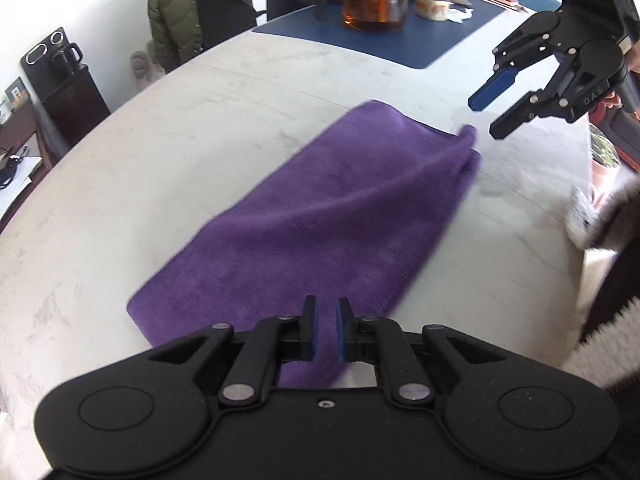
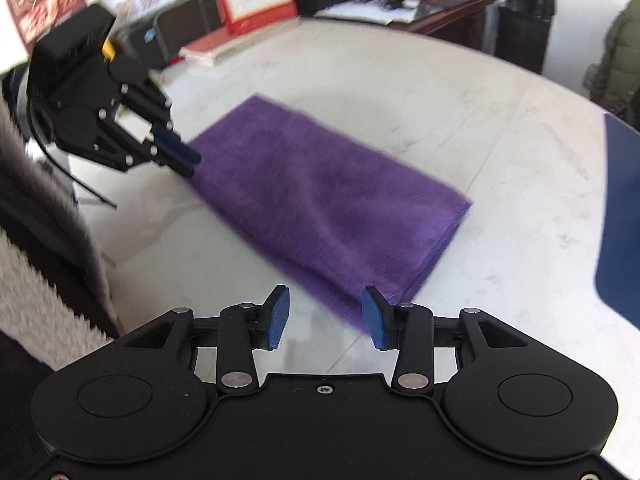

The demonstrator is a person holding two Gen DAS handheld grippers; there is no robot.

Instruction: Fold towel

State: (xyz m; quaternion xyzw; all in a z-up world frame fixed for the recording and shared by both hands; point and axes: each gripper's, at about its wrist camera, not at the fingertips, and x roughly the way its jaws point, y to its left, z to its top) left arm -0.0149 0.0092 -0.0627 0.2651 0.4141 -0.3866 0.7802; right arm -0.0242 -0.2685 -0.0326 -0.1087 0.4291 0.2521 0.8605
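- Towel [image 1: 320, 216], purple, plush: we find it lying on the pale worktop [image 1: 160, 168] as a long strip, layered along one long side, so it looks folded at least once lengthwise. One corner at the far right end [image 1: 468, 132] stands up in a small peak.
- Left gripper [image 1: 327, 330]: we see its blue pads drawn narrow, a slim gap between them, over the near end of the towel. Whether cloth is pinched there we cannot tell; from the right wrist view the tips sit at the towel's edge, blurred.
- Right gripper [image 2: 324, 316]: pads spread wide, holding nothing, just above the towel's other end; from the left wrist view it hovers clear of the raised corner.
- Stage, as we judge it: the strip would suit either a towel awaiting a further fold across its length or one just laid down and released.
- Risks, as we judge them: the raised corner could leave the layers misaligned; a pinch taking only the top layer would let the strip fall open; dragging plush cloth over the worktop could skew the edges.
- Bystander items: glass teapot [image 1: 374, 4] on a blue mat [image 1: 360, 44], far side, well apart from the towel.
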